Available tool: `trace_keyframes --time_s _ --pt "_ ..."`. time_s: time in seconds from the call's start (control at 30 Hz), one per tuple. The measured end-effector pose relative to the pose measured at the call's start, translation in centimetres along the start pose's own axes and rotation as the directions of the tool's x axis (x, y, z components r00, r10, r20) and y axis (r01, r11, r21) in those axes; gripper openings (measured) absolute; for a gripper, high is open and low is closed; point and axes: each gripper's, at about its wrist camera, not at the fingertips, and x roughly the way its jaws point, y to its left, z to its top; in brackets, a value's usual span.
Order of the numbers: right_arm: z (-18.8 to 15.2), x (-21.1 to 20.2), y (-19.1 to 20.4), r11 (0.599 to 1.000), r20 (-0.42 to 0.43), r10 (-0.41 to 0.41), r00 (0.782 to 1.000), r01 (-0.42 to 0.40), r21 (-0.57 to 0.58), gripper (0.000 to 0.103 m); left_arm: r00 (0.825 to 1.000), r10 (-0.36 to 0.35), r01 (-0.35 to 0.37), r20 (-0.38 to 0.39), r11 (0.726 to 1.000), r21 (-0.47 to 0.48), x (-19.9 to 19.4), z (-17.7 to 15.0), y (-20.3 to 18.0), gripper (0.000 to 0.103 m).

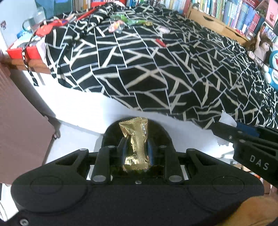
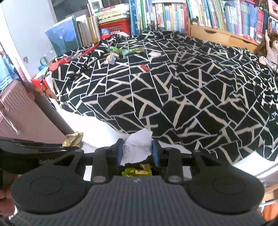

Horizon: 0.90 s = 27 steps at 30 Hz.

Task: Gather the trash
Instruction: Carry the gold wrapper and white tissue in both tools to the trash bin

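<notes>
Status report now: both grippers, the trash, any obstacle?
Left gripper shut on gold wrapper. Right gripper shut on white tissue. More wrappers on bedspread. Nothing in the way.

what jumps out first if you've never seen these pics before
The black bedspread with its white crisscross lines fills most of both views. Close to the cameras, the left hand-held gripper is shut on a gold wrapper, and the right hand-held gripper is shut on a crumpled white tissue. Further off, colourful wrappers lie scattered at the bed's far end, in front of packed bookshelves.
</notes>
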Motion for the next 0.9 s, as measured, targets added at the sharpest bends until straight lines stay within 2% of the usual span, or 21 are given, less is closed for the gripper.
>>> trace_keyframes --time_s 0.47,0.7,0.9 --pt "-1.0 2.0 0.5 1.0 -0.044 0.001 0.999 -0.001 0.007 0.04 0.998 0.001 -0.002 -0.069 1.0 -0.005 3.0 -0.5 0.8 0.023" --pt "-2.4 5.1 0.2 1.0 -0.08 0.013 0.997 -0.011 0.018 0.04 0.995 0.004 -0.006 -0.104 1.0 -0.012 6.7 -1.3 1.4 0.023" --pt "-4.2 9.3 -0.4 1.0 -0.097 0.019 0.995 -0.018 0.016 0.04 0.992 0.013 -0.017 -0.123 0.999 -0.032 11.3 -2.4 2.6 0.023"
